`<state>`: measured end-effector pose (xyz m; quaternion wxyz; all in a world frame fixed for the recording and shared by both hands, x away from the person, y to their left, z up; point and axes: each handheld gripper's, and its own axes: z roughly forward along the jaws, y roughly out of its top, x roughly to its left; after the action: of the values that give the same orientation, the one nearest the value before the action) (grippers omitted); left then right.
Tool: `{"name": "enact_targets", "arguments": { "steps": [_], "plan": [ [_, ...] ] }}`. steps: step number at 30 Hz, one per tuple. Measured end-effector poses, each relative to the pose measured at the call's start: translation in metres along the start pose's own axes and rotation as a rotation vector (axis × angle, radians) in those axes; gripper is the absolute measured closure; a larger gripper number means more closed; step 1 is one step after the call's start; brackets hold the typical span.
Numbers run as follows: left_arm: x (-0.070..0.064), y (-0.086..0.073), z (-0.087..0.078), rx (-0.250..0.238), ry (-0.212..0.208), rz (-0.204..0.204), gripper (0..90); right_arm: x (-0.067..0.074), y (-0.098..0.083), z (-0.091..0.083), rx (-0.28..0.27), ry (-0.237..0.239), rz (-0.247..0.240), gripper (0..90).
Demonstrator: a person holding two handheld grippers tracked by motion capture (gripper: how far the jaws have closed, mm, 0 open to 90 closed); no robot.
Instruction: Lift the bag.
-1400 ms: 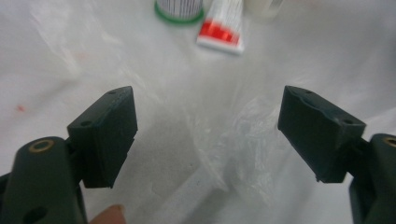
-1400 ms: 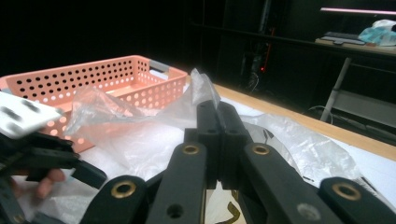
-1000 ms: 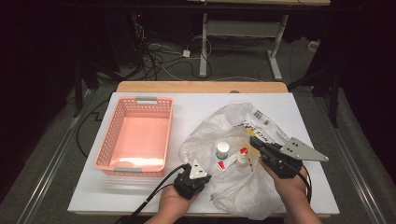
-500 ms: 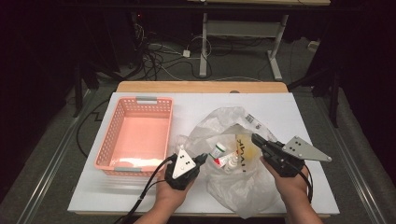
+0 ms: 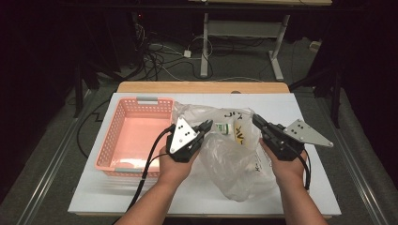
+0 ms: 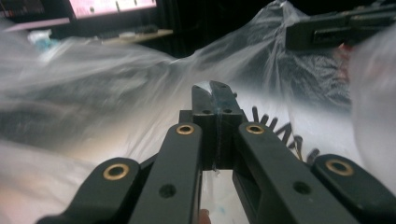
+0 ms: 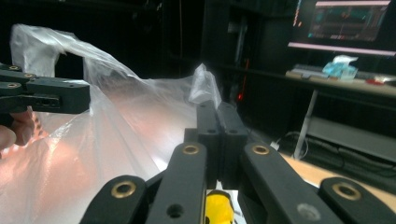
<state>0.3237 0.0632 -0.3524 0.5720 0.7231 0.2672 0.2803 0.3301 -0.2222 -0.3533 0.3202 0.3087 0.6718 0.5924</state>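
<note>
A clear plastic bag (image 5: 230, 161) lies on the white table (image 5: 305, 105), its near part lifted between both hands. Inside it I see a small white bottle (image 5: 220, 127) and a yellow item (image 5: 240, 132). My left gripper (image 5: 206, 125) is shut on the bag's left edge; in the left gripper view the jaws (image 6: 215, 91) meet with film (image 6: 116, 93) stretched around them. My right gripper (image 5: 256, 118) is shut on the bag's right edge, and a tuft of film (image 7: 203, 88) sticks up past its tips (image 7: 215, 108). The two grippers face each other across the bag's mouth.
A pink plastic basket (image 5: 106, 149) with nothing in it stands on the table to the left of the bag, close to my left hand. Beyond the table's wooden far edge (image 5: 202, 87) are cables and desk legs on a dark floor.
My left gripper has risen and moved away from me with the bag's left edge, pulling the film up. My right gripper rose a little. The bag's contents shifted toward the far side.
</note>
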Motion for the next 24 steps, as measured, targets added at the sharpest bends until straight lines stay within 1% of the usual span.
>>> {"name": "enact_targets", "arguments": {
  "steps": [4,6,9,10,14,17,19,21,24],
  "plan": [
    [0.002,0.024,0.004,-0.041,0.008,0.042,88.2,-0.002,0.011,0.007,-0.043,-0.019,0.002,90.0],
    [0.004,0.037,0.008,-0.059,0.023,0.071,88.2,-0.004,0.017,0.009,-0.059,-0.027,0.000,90.0],
    [0.010,0.056,0.011,-0.083,0.026,0.072,88.1,-0.008,0.028,0.011,-0.087,-0.043,-0.004,90.0],
    [0.011,0.062,0.013,-0.094,0.029,0.072,88.1,-0.010,0.032,0.011,-0.099,-0.050,0.004,90.0],
    [0.014,0.085,0.019,-0.130,0.030,0.077,88.2,-0.022,0.049,0.010,-0.129,-0.089,0.011,90.0],
    [0.015,0.101,0.027,-0.135,0.036,0.094,88.1,-0.033,0.064,0.009,-0.147,-0.121,0.016,90.0],
    [0.017,0.110,0.032,-0.137,0.049,0.099,88.1,-0.042,0.074,0.008,-0.157,-0.143,0.022,90.0],
    [0.021,0.117,0.036,-0.145,0.060,0.096,88.2,-0.050,0.083,0.007,-0.166,-0.168,0.029,90.0],
    [0.027,0.126,0.039,-0.155,0.075,0.085,88.1,-0.059,0.096,0.004,-0.182,-0.197,0.021,90.0]
  ]
}}
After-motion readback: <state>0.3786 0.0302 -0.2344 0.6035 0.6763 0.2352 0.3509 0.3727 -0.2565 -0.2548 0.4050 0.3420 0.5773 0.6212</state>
